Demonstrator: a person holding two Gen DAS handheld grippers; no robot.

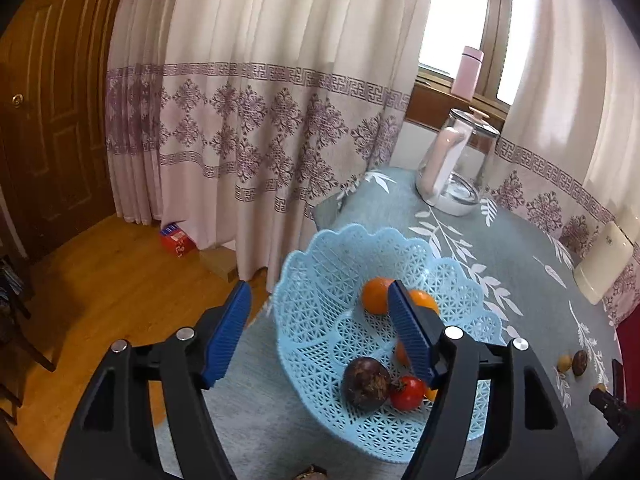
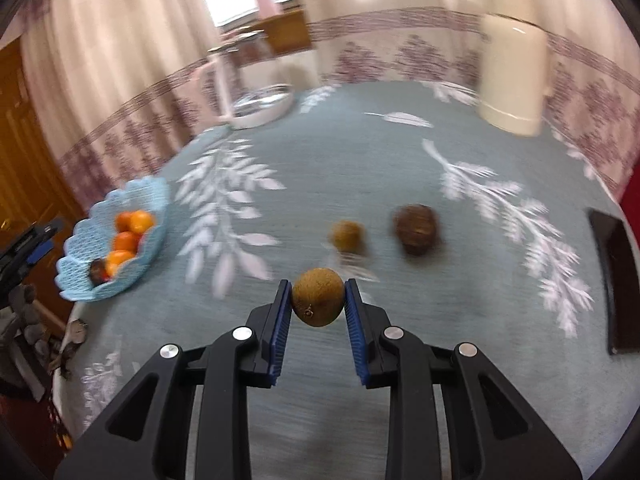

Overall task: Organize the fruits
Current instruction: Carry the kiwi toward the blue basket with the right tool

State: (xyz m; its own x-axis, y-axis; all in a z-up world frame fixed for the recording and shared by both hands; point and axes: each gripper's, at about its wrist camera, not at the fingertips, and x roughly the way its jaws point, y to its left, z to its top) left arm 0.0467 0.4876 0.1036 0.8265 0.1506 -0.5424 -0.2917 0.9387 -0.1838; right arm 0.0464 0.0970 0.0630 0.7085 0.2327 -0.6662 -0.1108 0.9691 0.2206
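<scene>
The right gripper (image 2: 318,300) has its blue ribbed jaws clamped on a round brownish-green fruit (image 2: 318,302), which sits squarely between the two pads near their tips, held above the grey-blue leaf-patterned cloth covering the surface (image 2: 320,152). Just beyond it on the cloth lie a smaller tan round fruit (image 2: 347,235) and, beside that to the right, a darker brown wrinkled fruit (image 2: 416,229); both are blurred and apart from each other. Far to the left, near the edge of the surface, stands the light blue openwork plastic basket (image 2: 148,196). The left gripper (image 1: 320,320) hangs over that basket (image 1: 320,312) with its jaws wide apart and nothing between them; its right pad overlaps the fruits in view, so whether it touches any cannot be told. In the basket lie several orange round fruits (image 1: 376,295), a dark purple-brown round fruit (image 1: 366,383) and a small red tomato-like fruit (image 1: 407,393) touching it. A glass kettle with a white handle (image 1: 456,164) and a cream container (image 1: 604,264) stand farther back.
</scene>
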